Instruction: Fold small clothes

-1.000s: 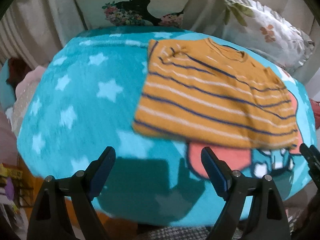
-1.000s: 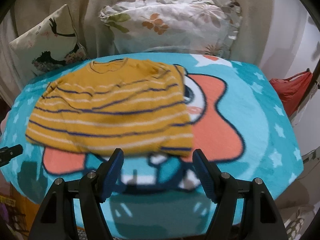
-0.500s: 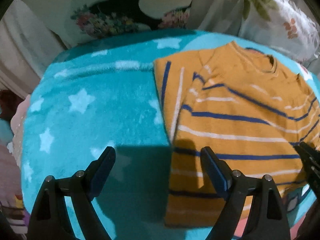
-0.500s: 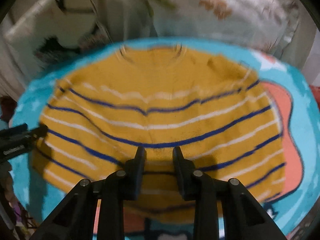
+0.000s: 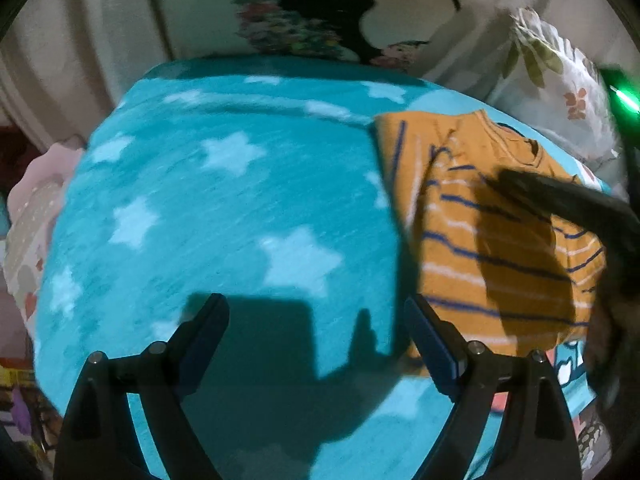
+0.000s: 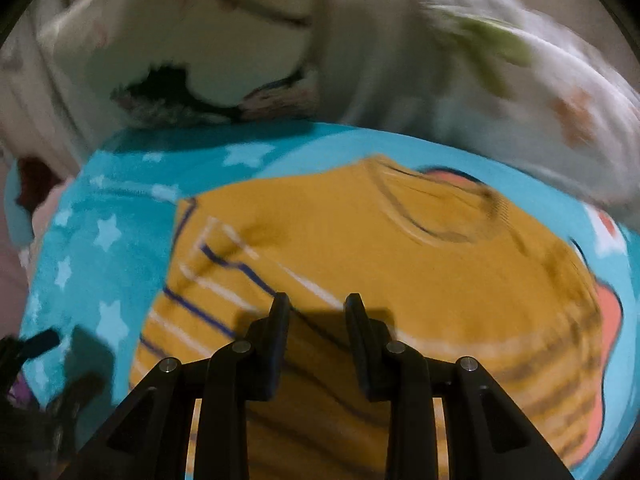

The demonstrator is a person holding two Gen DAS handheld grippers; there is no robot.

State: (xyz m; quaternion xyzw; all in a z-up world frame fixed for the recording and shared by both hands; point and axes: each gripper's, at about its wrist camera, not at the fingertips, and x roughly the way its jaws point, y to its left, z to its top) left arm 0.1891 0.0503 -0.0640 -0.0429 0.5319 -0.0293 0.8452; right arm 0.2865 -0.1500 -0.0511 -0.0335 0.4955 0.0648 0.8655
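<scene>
A small mustard-yellow shirt [image 5: 492,240] with navy and white stripes lies flat on a turquoise star blanket [image 5: 224,208]. In the left wrist view it sits to the right, neck away from me. My left gripper [image 5: 316,320] is open wide over bare blanket, its right finger at the shirt's lower left edge. In the right wrist view the shirt [image 6: 400,264] fills the middle. My right gripper [image 6: 314,304] hovers over the shirt's chest, jaws narrowed with a gap, holding nothing. The right gripper also shows dark and blurred at the left wrist view's right edge.
Two pillows lean at the back: one with a dark floral print [image 5: 304,28] and one with leaves [image 5: 560,80]. The blanket carries an orange cartoon figure [image 6: 612,320] under the shirt's right side. Pink bedding [image 5: 28,216] lies off the left edge.
Both grippers moved forward and left. The shirt slid to the right of the left view; the right gripper, narrowed half a second ago, now sits over the chest below the collar.
</scene>
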